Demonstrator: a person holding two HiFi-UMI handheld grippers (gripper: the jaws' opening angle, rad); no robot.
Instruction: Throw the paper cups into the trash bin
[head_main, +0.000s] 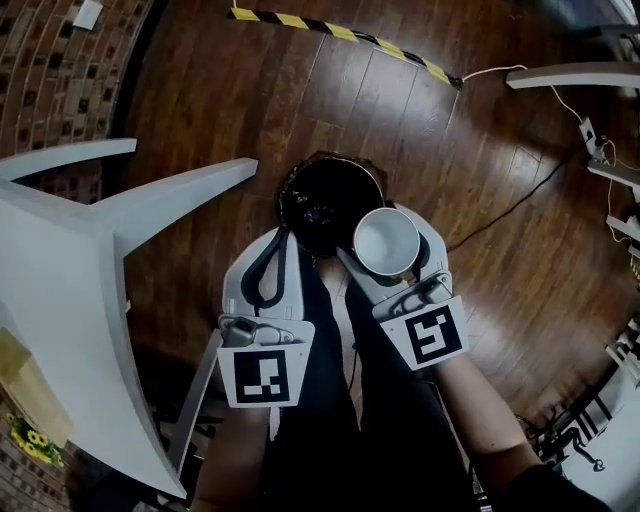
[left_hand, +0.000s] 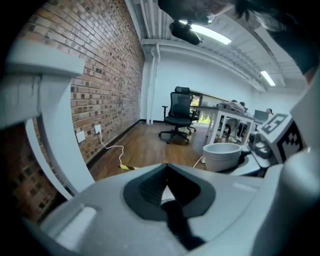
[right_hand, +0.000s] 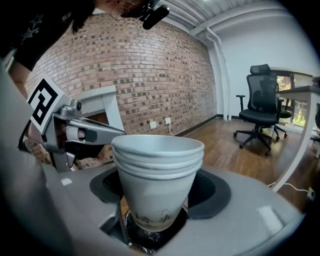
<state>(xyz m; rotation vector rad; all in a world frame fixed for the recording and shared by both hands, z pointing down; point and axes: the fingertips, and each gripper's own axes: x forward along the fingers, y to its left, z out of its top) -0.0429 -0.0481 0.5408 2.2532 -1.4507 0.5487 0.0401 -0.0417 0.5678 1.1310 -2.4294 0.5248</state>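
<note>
A stack of nested white paper cups (head_main: 387, 240) stands upright between the jaws of my right gripper (head_main: 388, 252), which is shut on its lower wall. In the right gripper view the stack of cups (right_hand: 156, 175) fills the middle, with the black liner of the trash bin (right_hand: 148, 239) right beneath it. The round black trash bin (head_main: 325, 195) sits on the wood floor, and the cups hang over its near right rim. My left gripper (head_main: 287, 238) is beside it on the left, jaws together and holding nothing. The left gripper view shows its tips (left_hand: 167, 169) meeting and the cups (left_hand: 222, 156) at right.
A white table (head_main: 60, 260) with slanted legs stands at the left. Yellow-black tape (head_main: 340, 32) and a black cable (head_main: 520, 200) lie on the floor beyond the bin. A brick wall (left_hand: 100, 90) runs along the left, with an office chair (left_hand: 180, 115) and desks farther off.
</note>
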